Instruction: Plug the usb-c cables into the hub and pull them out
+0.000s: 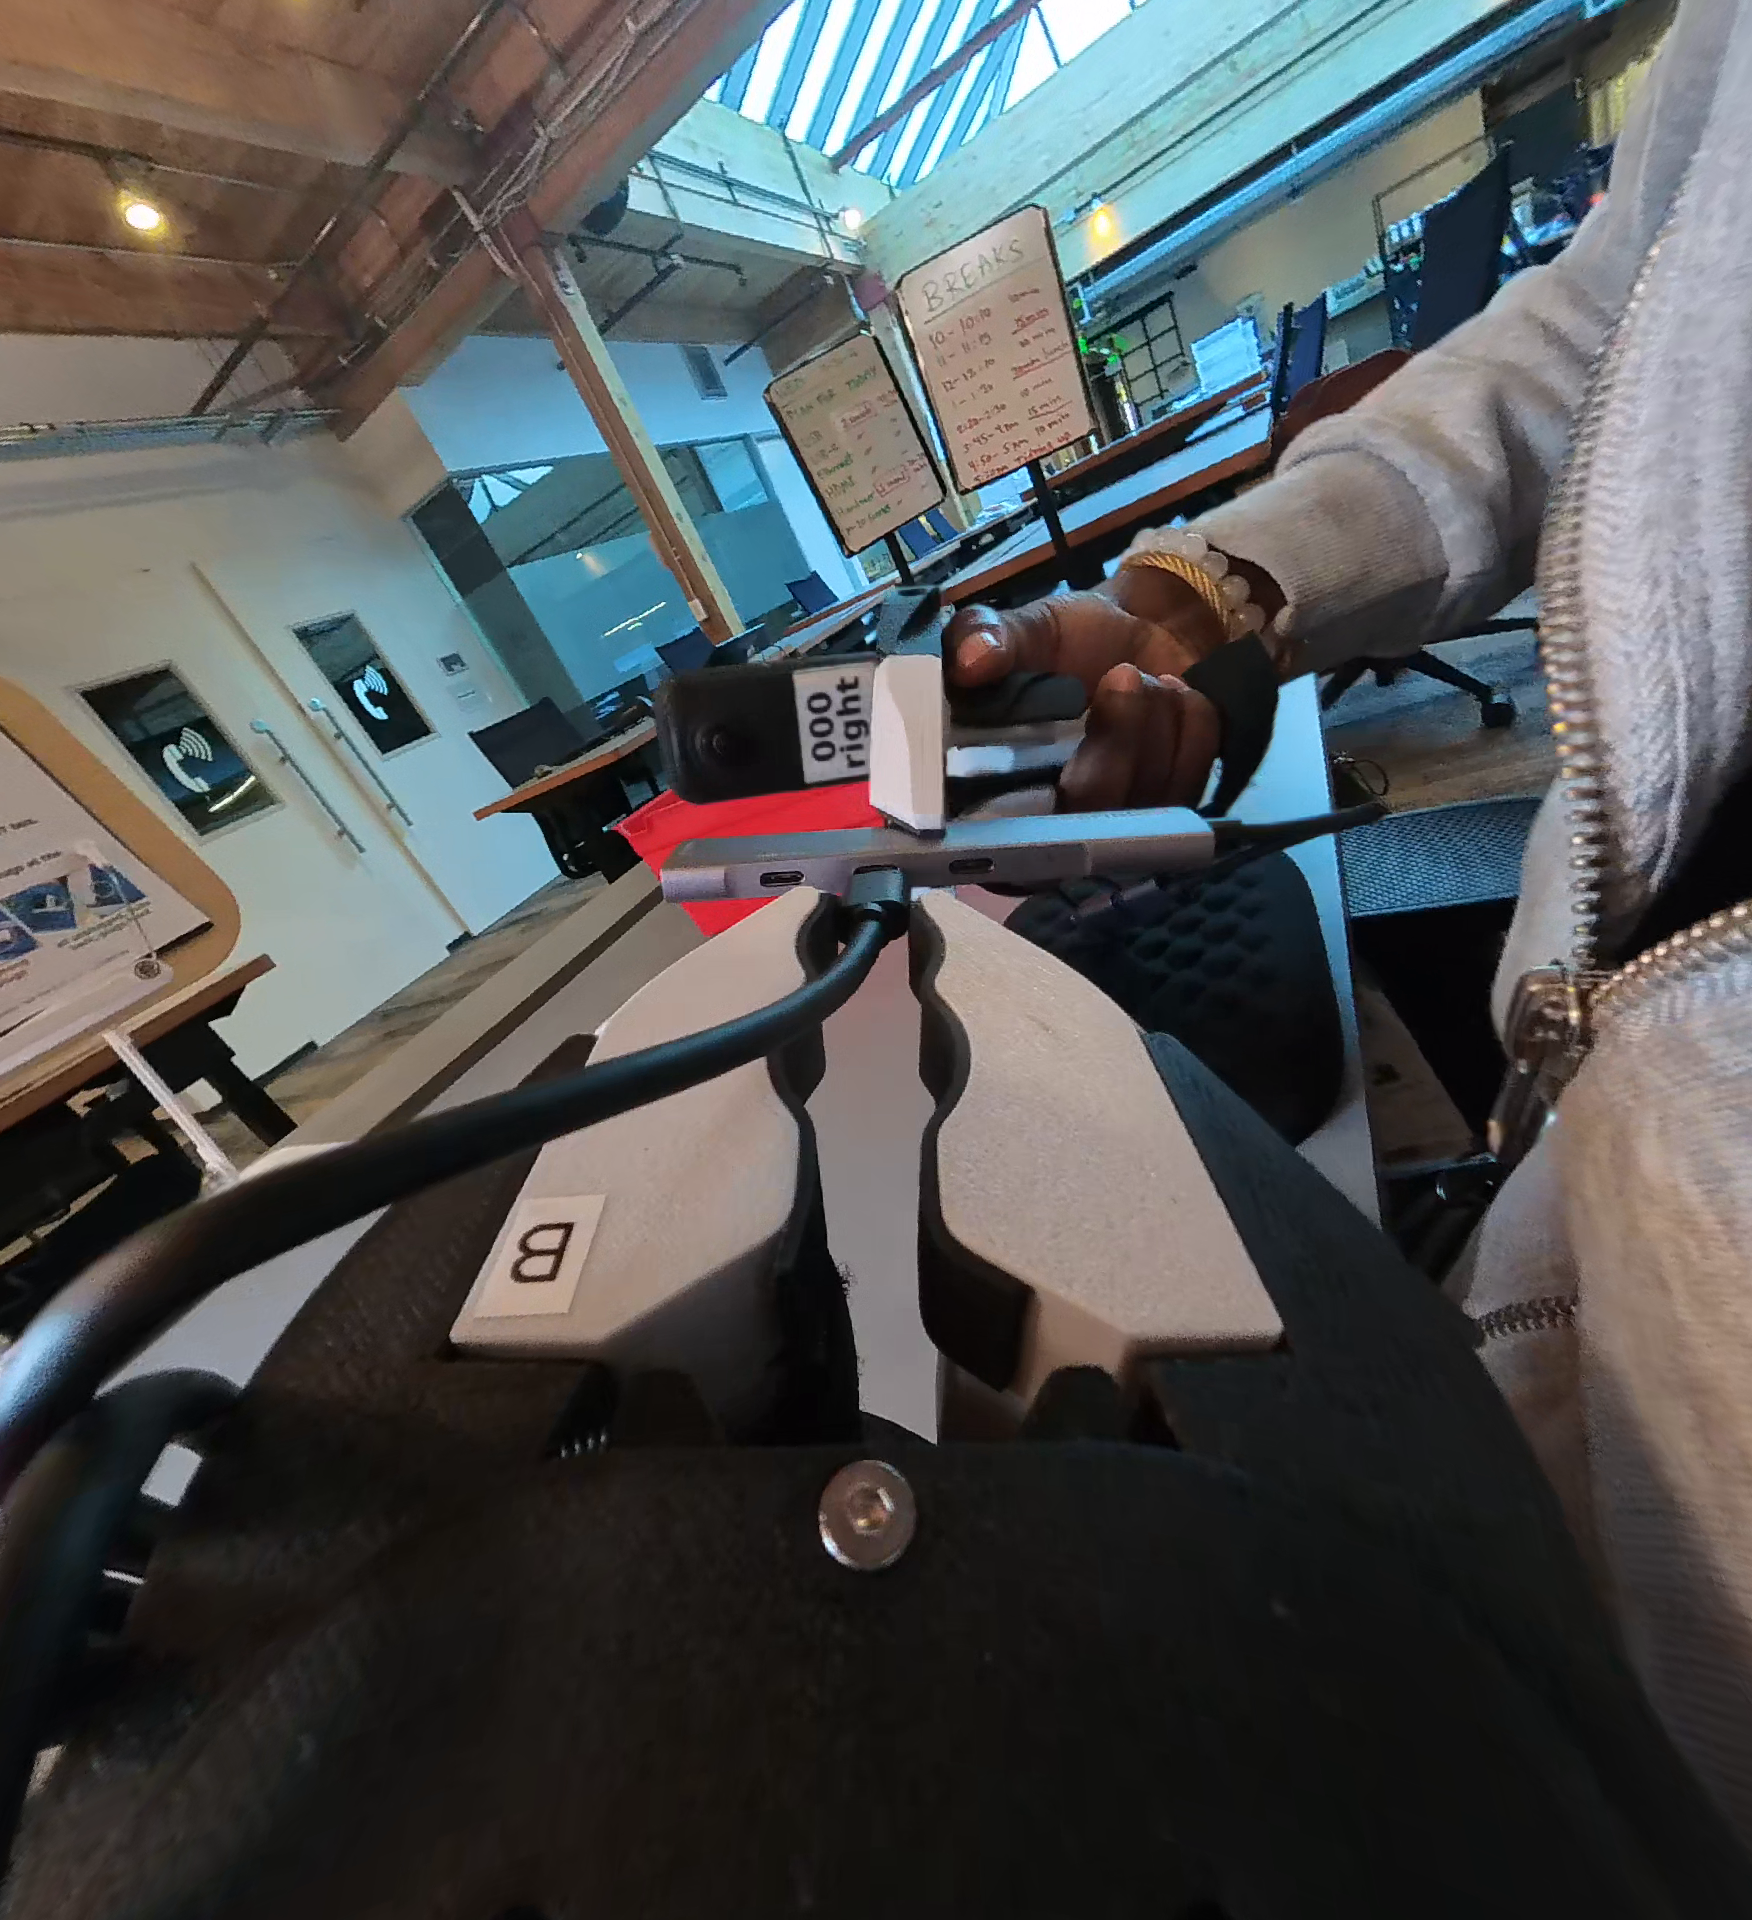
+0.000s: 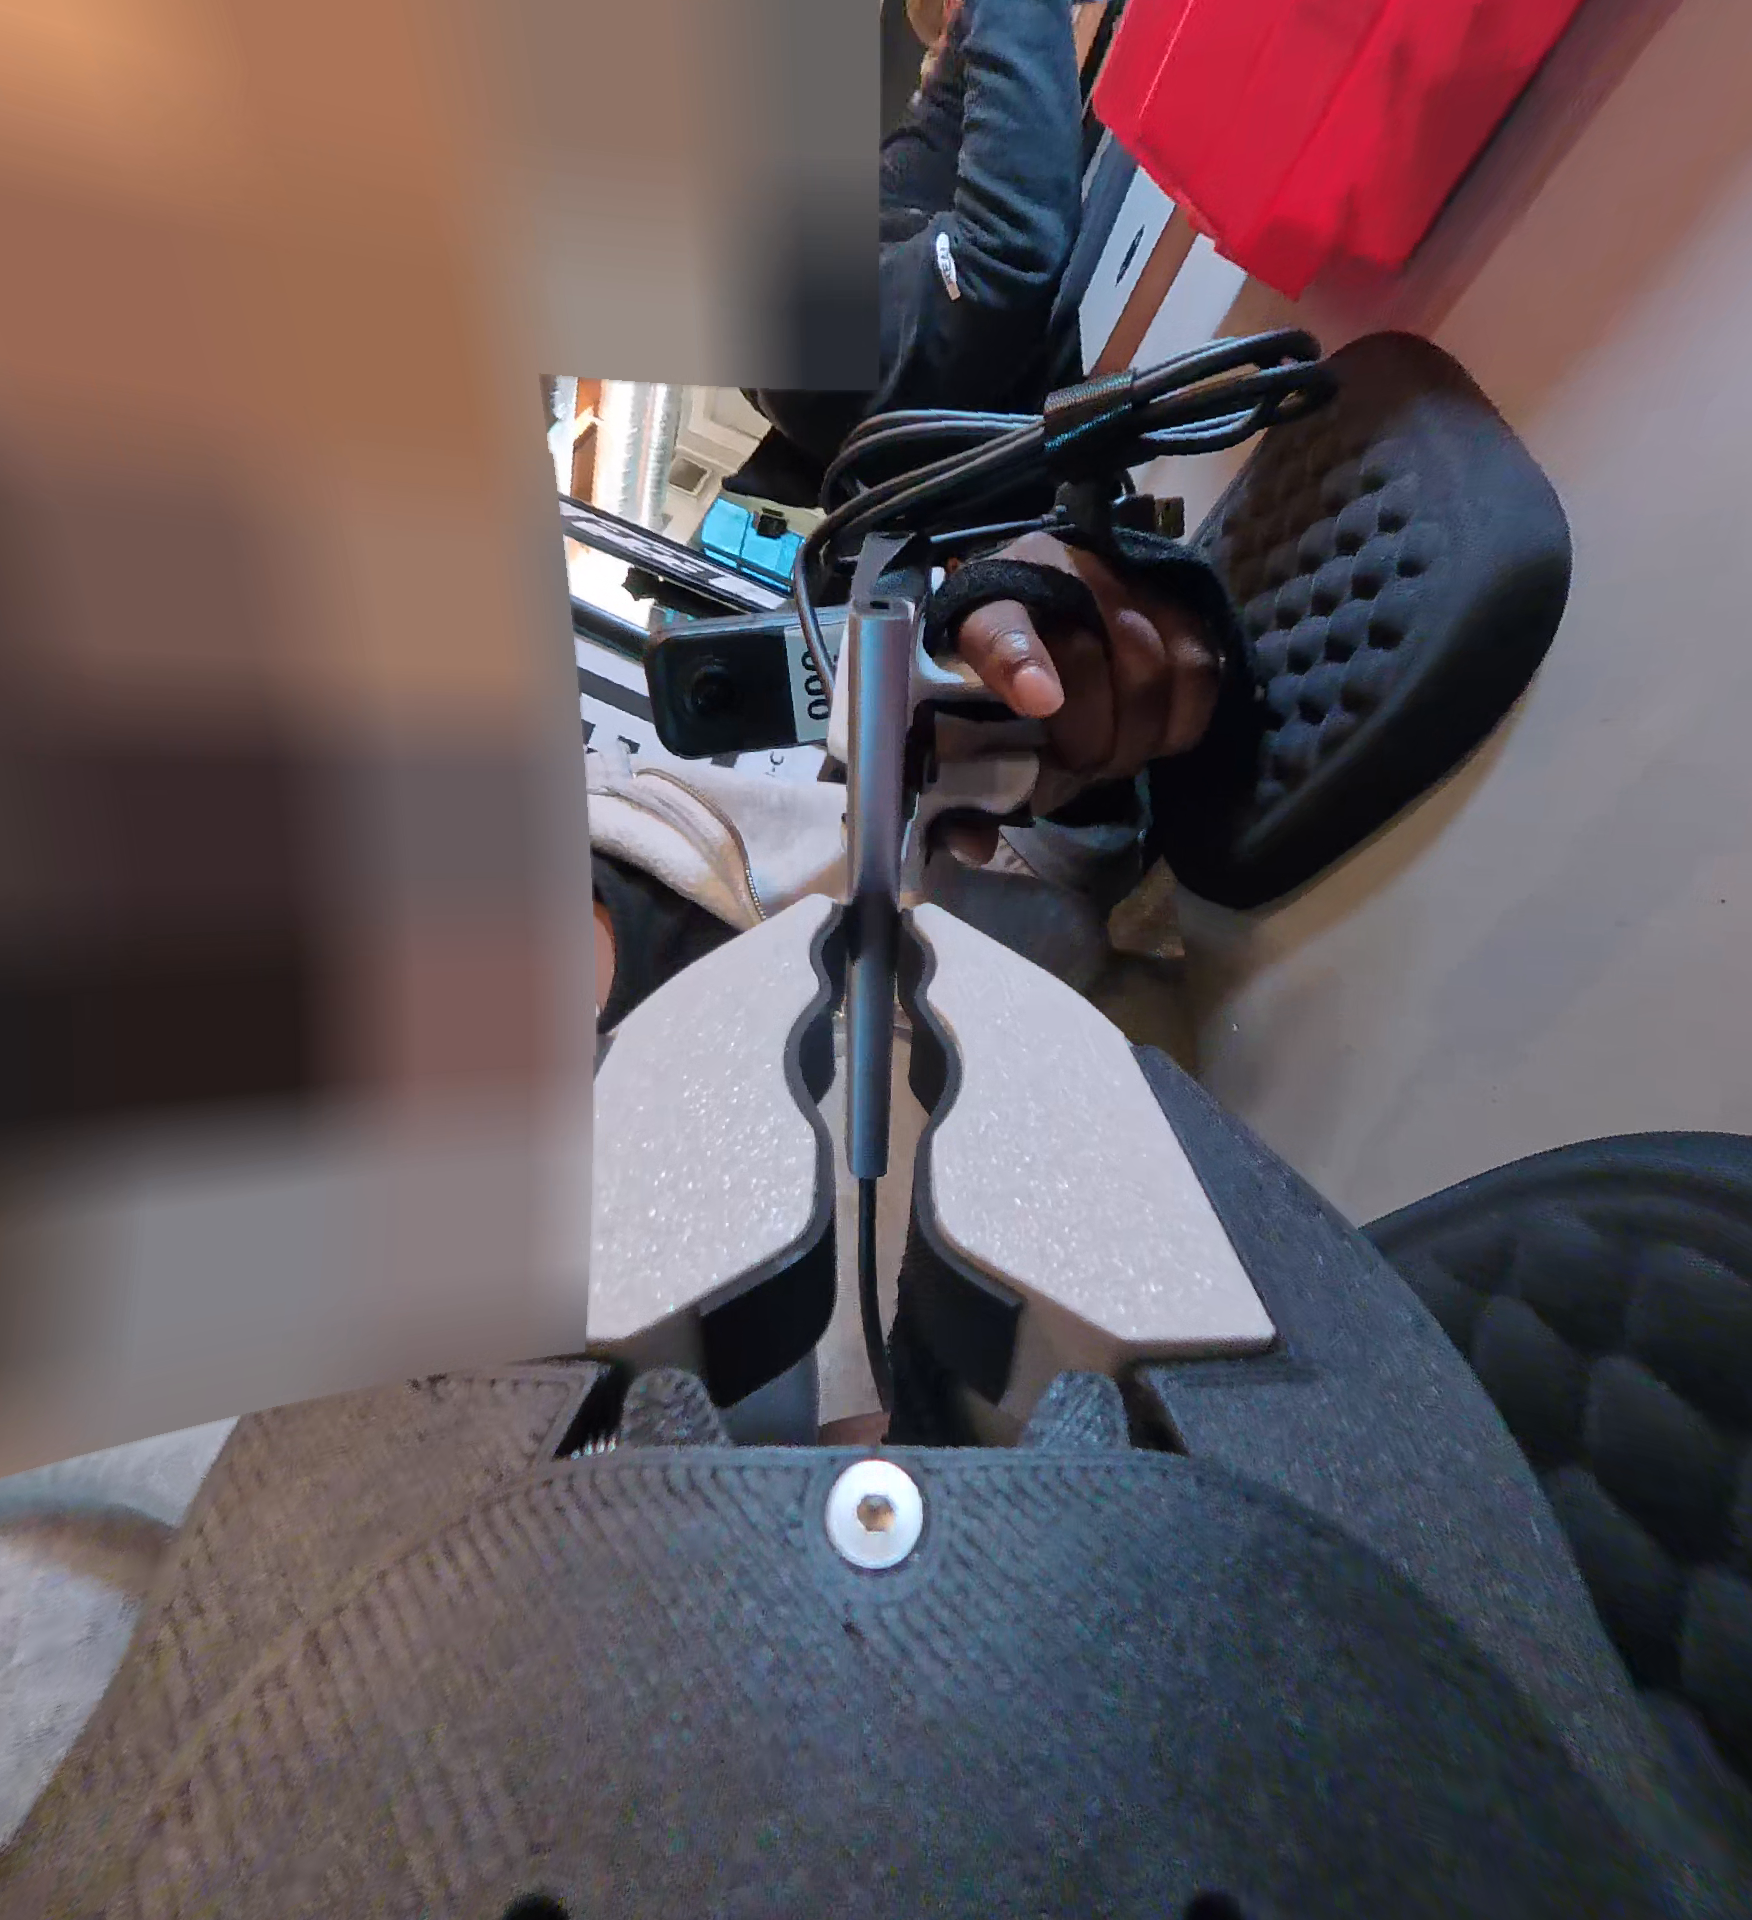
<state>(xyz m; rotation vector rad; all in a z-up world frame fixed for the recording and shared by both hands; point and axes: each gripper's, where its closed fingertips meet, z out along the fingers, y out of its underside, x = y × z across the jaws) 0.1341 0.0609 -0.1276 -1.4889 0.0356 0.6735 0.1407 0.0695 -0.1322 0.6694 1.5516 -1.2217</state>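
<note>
The slim grey hub (image 1: 1007, 847) is held level in the air by my right gripper (image 1: 911, 805), whose white finger presses on its top. My left gripper (image 1: 867, 920) is shut on the plug (image 1: 874, 885) of a black usb-c cable (image 1: 539, 1091). The plug's tip sits at the hub's middle port, and open ports show on either side (image 1: 784, 881). In the right wrist view my right gripper (image 2: 872, 935) is shut on the hub (image 2: 877, 727), seen edge-on. The left gripper's camera (image 2: 721, 686) and a hand (image 2: 1069, 675) are beyond it.
A bundled black cable (image 2: 1111, 426) hangs by the hub's far end. A red bin (image 1: 747, 831) and a black quilted pad (image 1: 1204, 966) lie on the grey table (image 1: 498, 1039). A person's grey zipped hoodie (image 1: 1682, 1039) fills the right side. Two whiteboards (image 1: 997, 343) stand far off.
</note>
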